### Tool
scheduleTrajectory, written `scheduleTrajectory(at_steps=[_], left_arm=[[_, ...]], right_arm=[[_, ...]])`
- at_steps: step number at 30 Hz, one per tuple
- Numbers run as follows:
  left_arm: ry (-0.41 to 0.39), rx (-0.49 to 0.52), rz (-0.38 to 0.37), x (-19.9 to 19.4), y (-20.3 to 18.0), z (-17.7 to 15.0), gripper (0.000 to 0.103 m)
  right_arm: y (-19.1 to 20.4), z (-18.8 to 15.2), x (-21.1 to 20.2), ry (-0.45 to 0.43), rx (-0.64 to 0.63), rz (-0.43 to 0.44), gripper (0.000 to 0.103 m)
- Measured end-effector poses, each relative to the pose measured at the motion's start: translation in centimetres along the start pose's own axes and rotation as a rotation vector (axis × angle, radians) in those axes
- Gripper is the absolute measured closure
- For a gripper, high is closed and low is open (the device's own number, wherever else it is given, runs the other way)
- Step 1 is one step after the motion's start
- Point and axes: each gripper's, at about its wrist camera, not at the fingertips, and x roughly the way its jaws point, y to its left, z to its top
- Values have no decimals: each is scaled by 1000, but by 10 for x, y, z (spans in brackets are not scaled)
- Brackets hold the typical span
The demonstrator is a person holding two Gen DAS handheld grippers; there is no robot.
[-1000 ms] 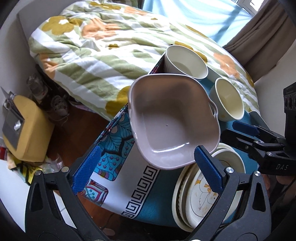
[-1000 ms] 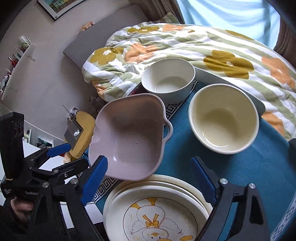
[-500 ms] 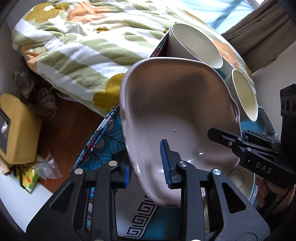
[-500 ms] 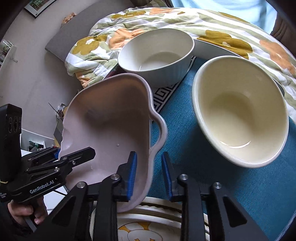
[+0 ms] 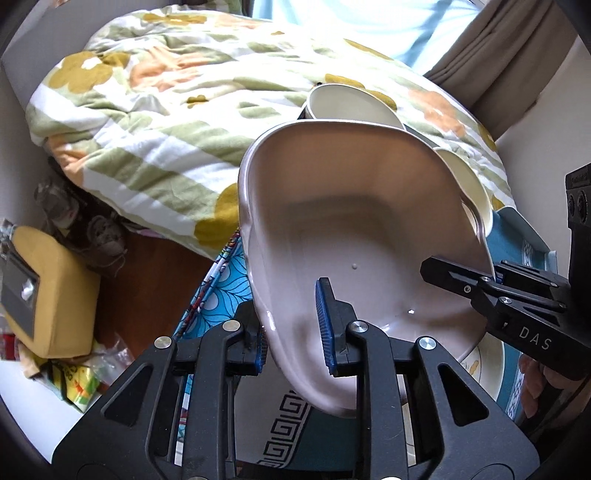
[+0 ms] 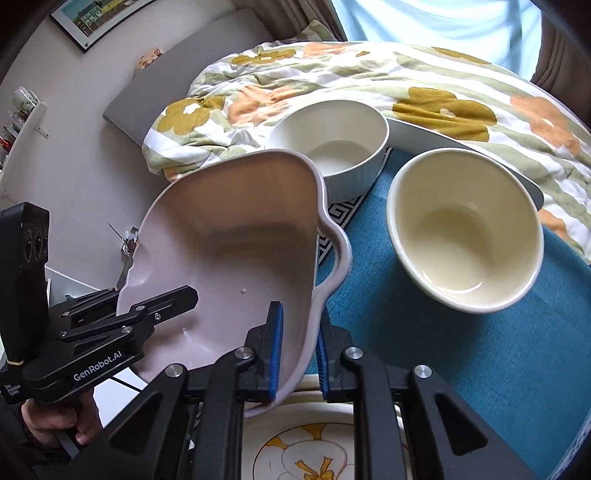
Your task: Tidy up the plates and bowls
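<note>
Covering the table (image 6: 461,354), teal cloth (image 6: 406,332)

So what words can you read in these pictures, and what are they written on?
"DAS" on the right gripper, seen from the left wrist.
"GenRobot.AI" on the left gripper, seen from the right wrist.
Small white print on the left gripper's handle end: too small to read.
The framed picture on the wall: no text readable.
The plates and bowls carry no words.

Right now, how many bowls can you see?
3: a pink bowl held tilted by both tools, a white bowl behind it, and a cream bowl to its right. None seems hidden.
</note>
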Motion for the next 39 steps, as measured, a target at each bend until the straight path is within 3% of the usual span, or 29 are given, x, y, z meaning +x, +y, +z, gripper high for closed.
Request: scheduleTrajectory(at_steps=[8,18,26,30,39], left_arm=[[-53,82,-16,-46,-68,-30,83],[-65,231,-126,-72,-190,-86,83],[10,352,-244,-46,-289,-133,83],[59,410,-265,-20,-329,-152,83],[140,458,-265,31,-360,-184,83]], right_arm=[[-18,-44,-75,-106,44,-10,88],[-74,-144,-175,-224,175,-97,88],[-133,-220,-228,-259,332,-212,88],[-162,-254,-234,-243,405,-257,88],[-214,-295,-225,-226,492,-277,88]])
